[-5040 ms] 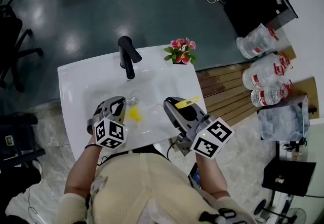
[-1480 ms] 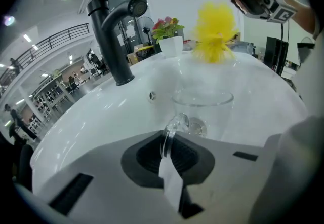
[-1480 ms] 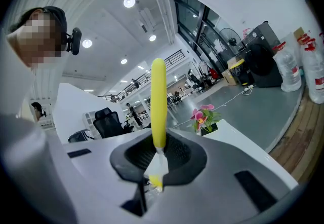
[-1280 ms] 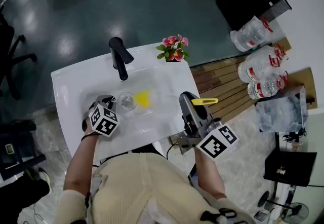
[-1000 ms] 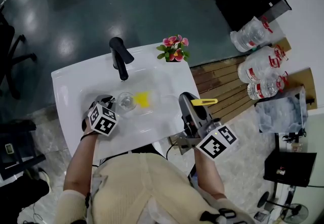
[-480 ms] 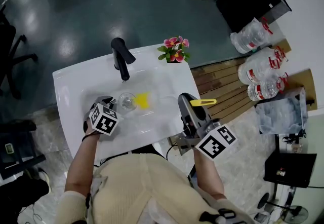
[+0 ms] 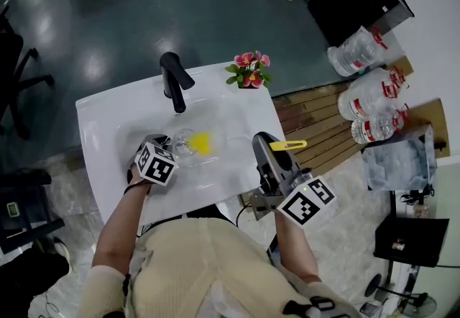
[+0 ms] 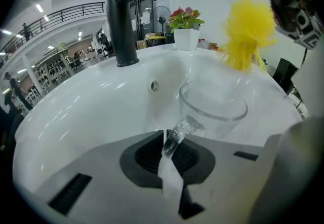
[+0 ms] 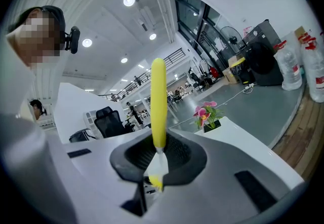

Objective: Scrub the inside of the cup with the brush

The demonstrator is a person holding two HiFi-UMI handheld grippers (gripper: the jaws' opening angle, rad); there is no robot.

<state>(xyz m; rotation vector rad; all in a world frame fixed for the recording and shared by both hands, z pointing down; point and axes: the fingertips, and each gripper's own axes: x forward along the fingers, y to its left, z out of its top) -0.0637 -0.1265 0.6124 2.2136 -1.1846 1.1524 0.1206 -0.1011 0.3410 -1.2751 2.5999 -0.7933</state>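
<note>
A clear glass cup (image 8: 213, 102) hangs over the white sink (image 7: 100, 122), its mouth tilted toward the brush. My left gripper (image 8: 169, 153) is shut on its glass handle; in the head view the left gripper (image 7: 171, 150) sits left of the cup (image 7: 185, 142). The brush's yellow bristle head (image 8: 247, 27) hovers just beyond the cup's rim, outside it, and shows beside the cup as a yellow bristle head (image 7: 200, 140) in the head view. My right gripper (image 9: 157, 161) is shut on the brush's yellow handle (image 9: 158, 100), over the sink's right side, where the right gripper (image 7: 264, 142) points left.
A black faucet (image 7: 175, 80) stands at the back of the sink. A white pot of pink flowers (image 7: 249, 70) sits at the back right corner. Water jugs (image 7: 366, 101) and wooden boards lie on the floor to the right. An office chair (image 7: 18, 72) stands at left.
My left gripper has rolled a little and shifted slightly right, bringing the cup closer to the bristle head. The right gripper and brush have stayed put.
</note>
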